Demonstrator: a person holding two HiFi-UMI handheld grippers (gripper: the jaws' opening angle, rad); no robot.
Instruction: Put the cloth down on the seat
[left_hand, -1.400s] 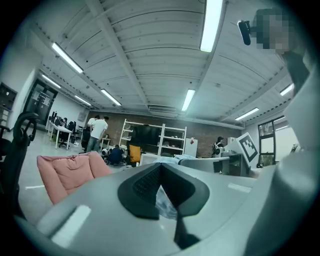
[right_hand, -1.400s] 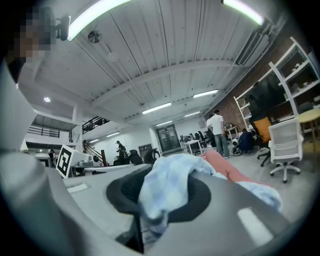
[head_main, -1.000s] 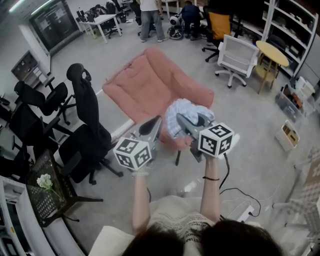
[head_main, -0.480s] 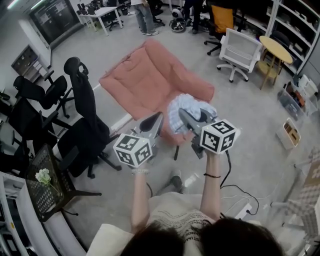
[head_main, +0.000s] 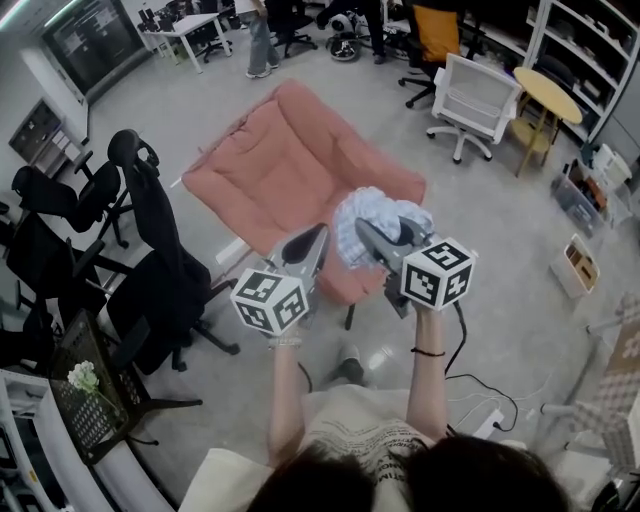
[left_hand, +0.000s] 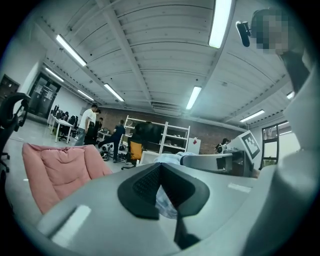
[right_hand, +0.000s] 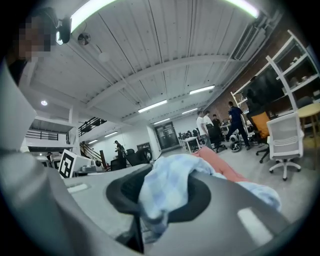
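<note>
The salmon-pink cushioned seat (head_main: 290, 165) stands on the floor just ahead of me, and its back shows at the left of the left gripper view (left_hand: 55, 167). A light blue checked cloth (head_main: 365, 212) hangs bunched over the seat's near edge. My right gripper (head_main: 382, 232) is shut on it, and the fabric spills over its pads (right_hand: 165, 192). Just left of the bundle, my left gripper (head_main: 318, 236) has a small pale fold of the cloth (left_hand: 165, 200) pinched between its closed pads. Both grippers point level, side by side.
Black office chairs (head_main: 160, 270) crowd the left side, by a wire rack with white flowers (head_main: 85, 378). A white chair (head_main: 470, 95), a round yellow table (head_main: 545, 100) and shelving stand at the right. People (head_main: 255, 35) stand far back. A cable (head_main: 470, 385) lies on the floor.
Both grippers have moved forward together with the cloth, nearer to the seat. The hold on the cloth looks the same.
</note>
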